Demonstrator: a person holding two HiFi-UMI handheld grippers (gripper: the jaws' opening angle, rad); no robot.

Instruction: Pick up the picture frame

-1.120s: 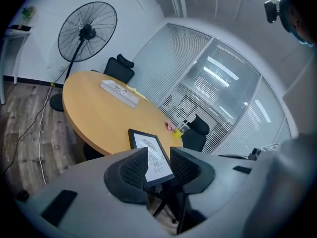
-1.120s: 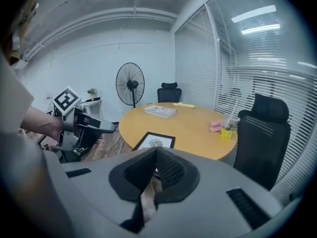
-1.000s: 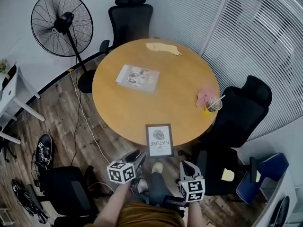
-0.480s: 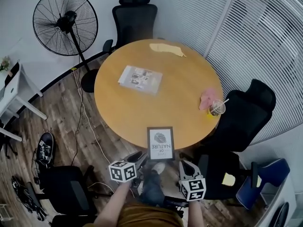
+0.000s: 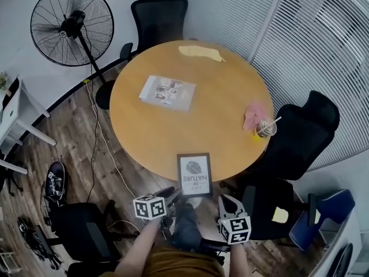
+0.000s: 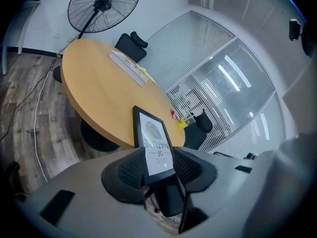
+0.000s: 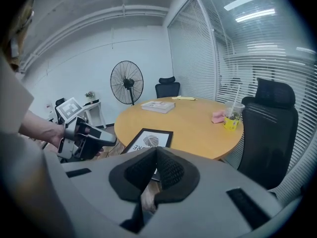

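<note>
Office room, round wooden tabletop [image 5: 150, 131]. Nearest, 6 o'clock: right gripper [image 5: 227, 203] jaws together, empty. Left gripper [image 5: 169, 194] jaws wide, just been opening; the picture frame [image 5: 194, 175] has its near edge lined up in the gap, unpinched. Grasp and lift remain. Frame lies flat, overhanging the 6 o'clock rim, long axis 6–12, lettering inverted toward me.

The print in the picture frame [image 5: 194, 175], lying on the surface [image 5: 144, 137], reads "OF" and "NATURE", upside down in the head view; its third line looks like "LOVE"; the booklet's [image 5: 168, 92] print is too small to read.
</note>
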